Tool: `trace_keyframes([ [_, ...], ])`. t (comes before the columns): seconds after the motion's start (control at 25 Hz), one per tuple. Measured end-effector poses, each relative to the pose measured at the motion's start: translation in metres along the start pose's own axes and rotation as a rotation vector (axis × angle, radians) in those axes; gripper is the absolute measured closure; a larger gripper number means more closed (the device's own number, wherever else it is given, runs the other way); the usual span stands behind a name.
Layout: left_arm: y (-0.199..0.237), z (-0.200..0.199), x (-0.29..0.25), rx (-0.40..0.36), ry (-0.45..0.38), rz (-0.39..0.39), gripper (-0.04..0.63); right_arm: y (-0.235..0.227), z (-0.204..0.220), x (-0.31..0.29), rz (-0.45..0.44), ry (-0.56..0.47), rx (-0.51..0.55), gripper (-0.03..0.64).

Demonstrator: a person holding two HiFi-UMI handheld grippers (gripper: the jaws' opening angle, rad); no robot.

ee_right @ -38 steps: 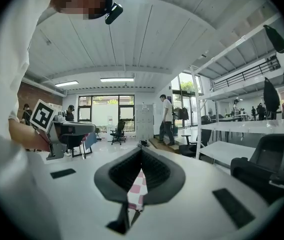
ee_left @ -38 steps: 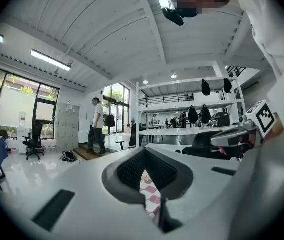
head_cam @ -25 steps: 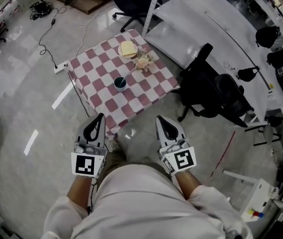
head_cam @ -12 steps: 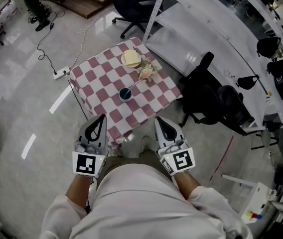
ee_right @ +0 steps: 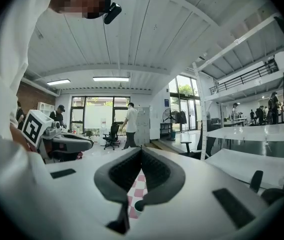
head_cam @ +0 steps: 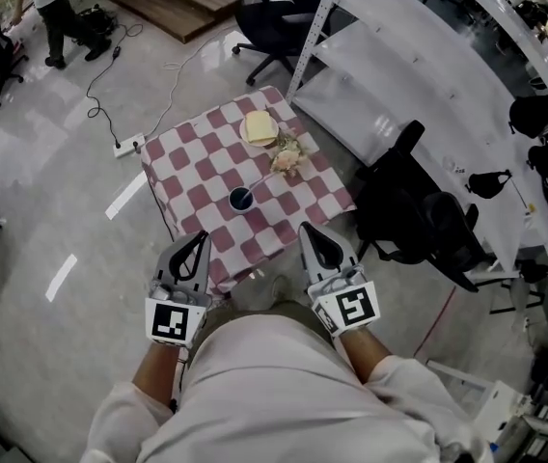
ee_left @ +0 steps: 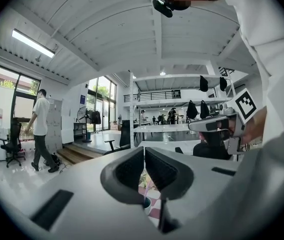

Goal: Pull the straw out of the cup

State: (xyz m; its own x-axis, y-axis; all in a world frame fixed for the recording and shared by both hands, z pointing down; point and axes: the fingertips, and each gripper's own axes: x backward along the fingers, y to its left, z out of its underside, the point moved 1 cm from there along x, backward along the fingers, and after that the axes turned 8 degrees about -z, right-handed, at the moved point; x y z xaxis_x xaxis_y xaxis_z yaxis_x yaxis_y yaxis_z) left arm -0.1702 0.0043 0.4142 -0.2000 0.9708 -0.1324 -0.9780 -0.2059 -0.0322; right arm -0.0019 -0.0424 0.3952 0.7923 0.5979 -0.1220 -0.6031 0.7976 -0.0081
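A small table with a red-and-white checked cloth (head_cam: pixel 197 177) stands ahead of me on the floor. On it sits a dark blue cup (head_cam: pixel 241 199) with a pale straw (head_cam: pixel 260 176) leaning to the upper right. My left gripper (head_cam: pixel 200 236) and right gripper (head_cam: pixel 306 230) are both shut and empty, held side by side just short of the table's near edge. In the left gripper view the shut jaws (ee_left: pixel 144 156) frame the cup (ee_left: pixel 146 204) and straw (ee_left: pixel 145 188) below them. The right gripper view shows its shut jaws (ee_right: pixel 141 155) over checked cloth (ee_right: pixel 135 190).
A plate with a yellow item (head_cam: pixel 260 127) and a small bunch of flowers (head_cam: pixel 287 158) share the table's far side. A black office chair (head_cam: pixel 419 205) stands right of the table, with white shelving (head_cam: pixel 390 56) behind. A power strip (head_cam: pixel 129 147) lies left; a person (head_cam: pixel 47 8) walks far left.
The table and cup have drawn nearer to both grippers as I stepped forward. Both grippers stay shut. A person has walked into view at the top left.
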Motion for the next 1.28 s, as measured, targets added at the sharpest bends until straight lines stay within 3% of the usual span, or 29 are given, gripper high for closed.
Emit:
trace_keyframes([
  [0.08,-0.006,0.000,-0.007,0.004,0.006,0.005,0.589,-0.011,0.002,0.001,0.000,0.002,-0.002,0.614],
  [0.16,-0.012,0.001,-0.014,0.005,0.012,0.013,0.530,-0.020,0.004,0.003,-0.001,0.006,-0.007,0.614],
  [0.36,-0.021,0.000,-0.024,0.006,0.020,0.031,0.480,-0.035,0.009,0.009,-0.002,0.018,-0.019,0.614],
  [0.56,-0.027,0.000,-0.031,0.008,0.027,0.039,0.380,-0.045,0.014,0.012,-0.006,0.024,-0.026,0.614],
  [1.28,-0.033,0.035,-0.079,-0.042,0.118,0.065,0.353,-0.072,0.028,0.032,0.043,0.057,-0.055,0.614],
])
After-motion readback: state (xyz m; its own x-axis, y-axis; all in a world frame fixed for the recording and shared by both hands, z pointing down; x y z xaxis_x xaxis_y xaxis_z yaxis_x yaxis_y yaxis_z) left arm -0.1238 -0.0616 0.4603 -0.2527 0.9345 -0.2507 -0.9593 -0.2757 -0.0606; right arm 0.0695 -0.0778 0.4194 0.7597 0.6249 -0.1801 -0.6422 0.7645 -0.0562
